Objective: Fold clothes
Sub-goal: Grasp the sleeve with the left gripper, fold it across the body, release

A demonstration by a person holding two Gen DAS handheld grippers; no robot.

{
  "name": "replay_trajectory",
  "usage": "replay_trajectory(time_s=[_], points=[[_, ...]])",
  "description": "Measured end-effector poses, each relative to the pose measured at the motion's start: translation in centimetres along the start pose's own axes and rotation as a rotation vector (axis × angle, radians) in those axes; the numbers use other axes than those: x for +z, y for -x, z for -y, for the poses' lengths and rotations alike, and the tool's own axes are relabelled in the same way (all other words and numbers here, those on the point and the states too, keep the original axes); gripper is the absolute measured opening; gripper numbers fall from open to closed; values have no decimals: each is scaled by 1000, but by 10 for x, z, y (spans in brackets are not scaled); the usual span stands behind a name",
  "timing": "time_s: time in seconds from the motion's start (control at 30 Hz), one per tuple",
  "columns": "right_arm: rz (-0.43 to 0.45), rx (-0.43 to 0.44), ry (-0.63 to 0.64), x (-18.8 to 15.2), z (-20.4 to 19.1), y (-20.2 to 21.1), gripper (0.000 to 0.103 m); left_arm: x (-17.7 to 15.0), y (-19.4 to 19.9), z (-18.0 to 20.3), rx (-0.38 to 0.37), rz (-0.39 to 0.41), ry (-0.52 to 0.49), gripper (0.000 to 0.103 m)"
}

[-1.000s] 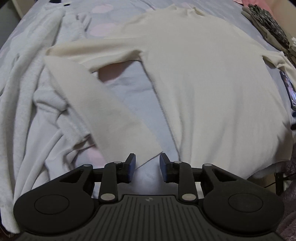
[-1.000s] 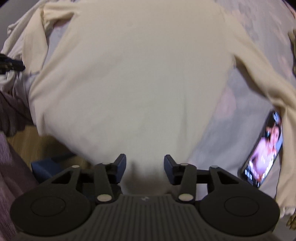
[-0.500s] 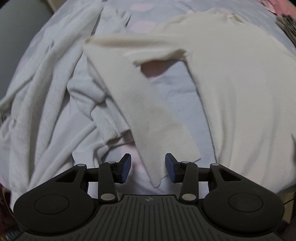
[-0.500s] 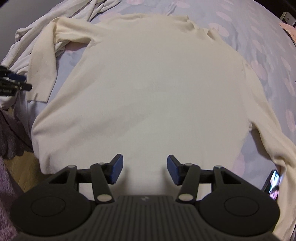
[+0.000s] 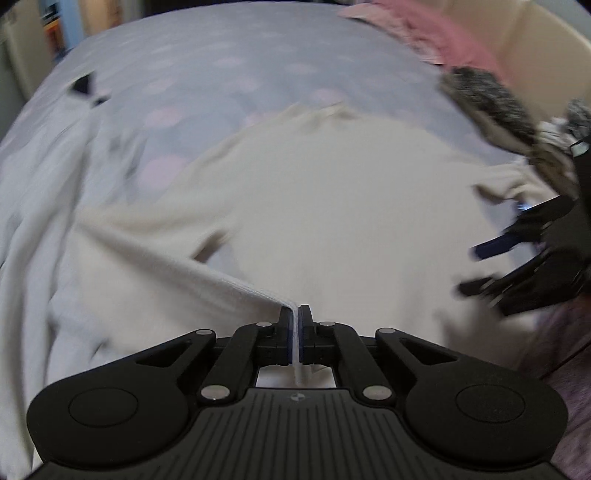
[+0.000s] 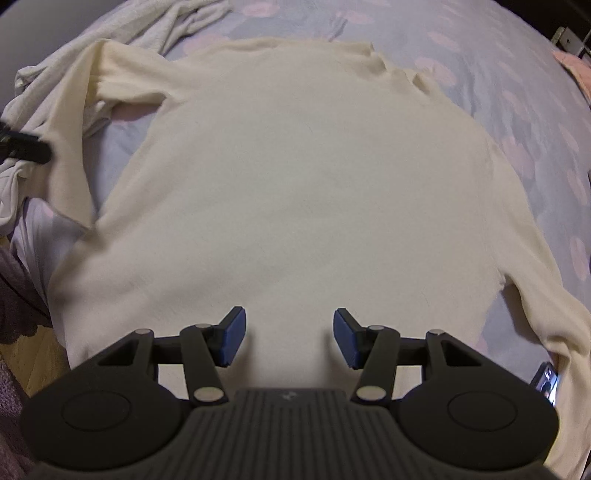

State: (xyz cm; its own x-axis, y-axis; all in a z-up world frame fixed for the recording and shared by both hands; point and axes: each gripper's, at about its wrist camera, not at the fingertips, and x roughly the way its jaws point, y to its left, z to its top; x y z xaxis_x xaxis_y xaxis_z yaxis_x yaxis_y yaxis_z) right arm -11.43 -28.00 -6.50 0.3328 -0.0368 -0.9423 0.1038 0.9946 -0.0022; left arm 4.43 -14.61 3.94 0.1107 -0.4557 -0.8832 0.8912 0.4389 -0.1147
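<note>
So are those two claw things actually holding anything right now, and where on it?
The left gripper is shut on the cream sweater, pinching the end of its sleeve. The right gripper is open above the sweater's hem, holding nothing.

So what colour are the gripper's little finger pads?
Blue pads, clearest in the right wrist view.

A lavender bedsheet (image 6: 517,122) with pale pink blotches covers the bed, and a rumpled white garment (image 6: 155,29) lies heaped along its left side, blurred in the left wrist view (image 5: 33,206). A phone (image 6: 546,382) with a lit screen rests at the lower right edge of the right wrist view. Far right on the bed sit a pink cloth (image 5: 436,33) and a dark speckled fabric (image 5: 491,99), with wooden floor (image 6: 22,336) showing lower left.
</note>
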Motion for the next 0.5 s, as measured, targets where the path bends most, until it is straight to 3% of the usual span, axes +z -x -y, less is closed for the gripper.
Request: replay_trajectory(time_s=[0.13, 0.27, 0.5], points=[[79, 7, 29, -6, -16, 6, 56, 25, -23, 36, -82, -2, -78, 1], [139, 23, 97, -18, -32, 4, 56, 37, -53, 59, -119, -31, -129, 1], [216, -36, 236, -34, -44, 5, 56, 40, -67, 59, -136, -35, -102, 2]])
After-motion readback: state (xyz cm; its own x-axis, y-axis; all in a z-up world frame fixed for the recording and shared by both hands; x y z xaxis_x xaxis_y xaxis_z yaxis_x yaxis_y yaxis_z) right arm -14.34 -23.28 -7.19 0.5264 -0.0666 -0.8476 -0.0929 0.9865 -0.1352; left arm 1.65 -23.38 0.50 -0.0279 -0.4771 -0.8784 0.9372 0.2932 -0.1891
